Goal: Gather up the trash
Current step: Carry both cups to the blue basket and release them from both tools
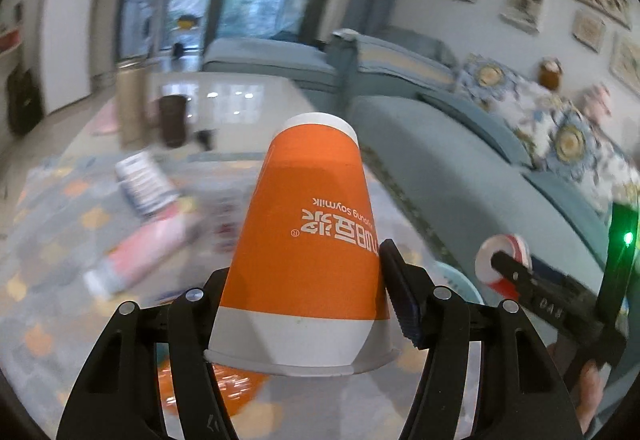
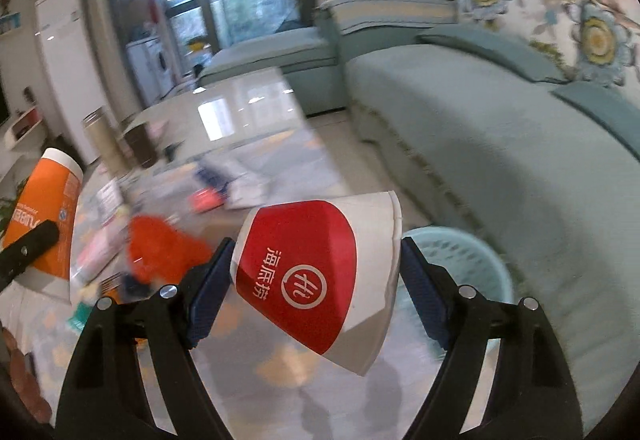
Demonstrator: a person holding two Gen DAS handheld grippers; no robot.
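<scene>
An orange paper cup (image 1: 308,240) is pinched upside down, rim toward the camera, in my left gripper (image 1: 306,264), whose fingers press its sides. The right wrist view shows this cup (image 2: 44,215) at the far left, with one left finger (image 2: 32,244) across it. My right gripper (image 2: 316,246) is shut on a tilted red-and-white paper cup (image 2: 316,272), its blue pads against both sides. That cup (image 1: 486,262) and the right gripper (image 1: 504,264) also appear at the right of the left wrist view. A light blue basket (image 2: 464,260) stands just beyond the right gripper, beside the sofa.
Litter lies on the patterned surface: a pink packet (image 1: 140,252), a blue-white packet (image 1: 144,183), a crumpled orange wrapper (image 2: 164,248). A tall flask (image 1: 130,107) and a dark cup (image 1: 174,119) stand farther back. A blue-grey sofa (image 2: 500,143) fills the right.
</scene>
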